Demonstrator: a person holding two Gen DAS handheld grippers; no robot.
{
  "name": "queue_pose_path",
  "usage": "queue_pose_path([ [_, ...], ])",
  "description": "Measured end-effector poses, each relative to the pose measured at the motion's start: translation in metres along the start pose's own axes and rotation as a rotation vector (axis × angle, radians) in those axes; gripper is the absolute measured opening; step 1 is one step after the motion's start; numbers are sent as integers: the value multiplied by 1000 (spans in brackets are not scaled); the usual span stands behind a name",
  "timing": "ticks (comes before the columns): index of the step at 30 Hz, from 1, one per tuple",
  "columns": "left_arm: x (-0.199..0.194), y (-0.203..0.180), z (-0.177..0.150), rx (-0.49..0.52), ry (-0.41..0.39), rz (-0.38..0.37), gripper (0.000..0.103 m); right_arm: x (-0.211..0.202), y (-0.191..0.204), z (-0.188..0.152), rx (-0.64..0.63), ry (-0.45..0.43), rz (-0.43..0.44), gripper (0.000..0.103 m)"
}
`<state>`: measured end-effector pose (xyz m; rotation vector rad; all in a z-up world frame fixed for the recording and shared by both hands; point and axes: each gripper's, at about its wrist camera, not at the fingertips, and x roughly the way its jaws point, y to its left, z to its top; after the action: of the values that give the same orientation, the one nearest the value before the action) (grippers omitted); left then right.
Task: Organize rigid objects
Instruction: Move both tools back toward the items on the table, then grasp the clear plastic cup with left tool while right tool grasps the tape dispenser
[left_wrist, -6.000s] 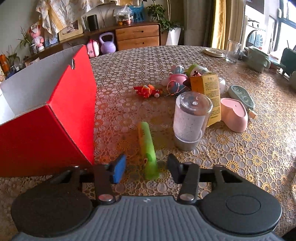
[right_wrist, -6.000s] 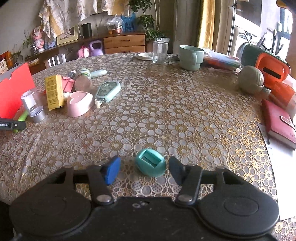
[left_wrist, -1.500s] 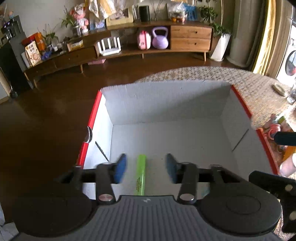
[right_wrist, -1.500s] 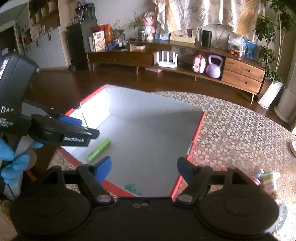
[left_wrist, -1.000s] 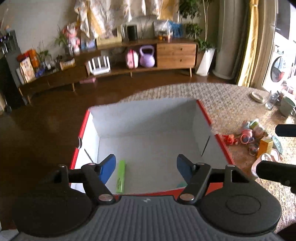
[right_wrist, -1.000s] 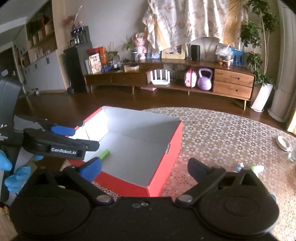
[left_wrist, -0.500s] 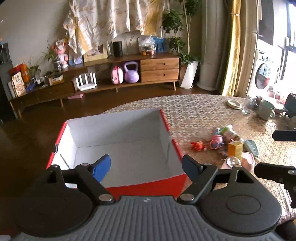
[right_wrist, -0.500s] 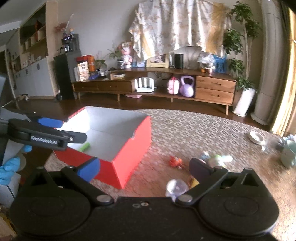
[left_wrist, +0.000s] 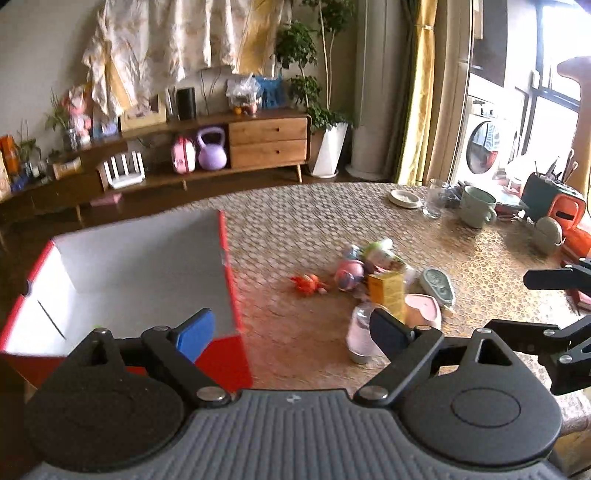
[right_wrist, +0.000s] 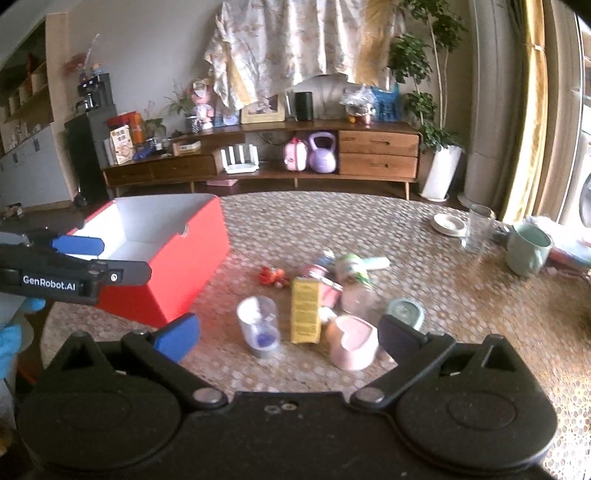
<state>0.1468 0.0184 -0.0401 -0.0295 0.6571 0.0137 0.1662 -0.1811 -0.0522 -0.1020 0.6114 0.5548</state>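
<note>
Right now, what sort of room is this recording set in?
Most likely a home living and dining room: a long wooden sideboard with ornaments along the wall, a washing machine by the window, and a table with a patterned cloth holding household odds and ends.

A long wooden sideboard (right_wrist: 258, 162) lines the pale wall under a draped floral cloth (right_wrist: 295, 44) — yellow curtains (left_wrist: 417, 92) and bright windows (left_wrist: 554, 74) stand rightward.
</note>
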Motion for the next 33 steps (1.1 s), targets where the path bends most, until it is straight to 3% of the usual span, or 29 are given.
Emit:
queue_pose_path([
  [13, 43, -36, -16, 29, 43, -4, 91, 39, -63, -13, 69, 40, -133, 103],
  [21, 74, -47, -24, 48, 53, 16, 91, 86, -87, -9, 100, 84, -221, 102],
  [28, 101, -54, -30, 73, 79, 20, 91, 127, -110, -12, 225, 147, -282, 97],
  [33, 114, -58, -34, 97, 82, 39, 91, 147, -112, -14, 224, 182, -305, 91],
])
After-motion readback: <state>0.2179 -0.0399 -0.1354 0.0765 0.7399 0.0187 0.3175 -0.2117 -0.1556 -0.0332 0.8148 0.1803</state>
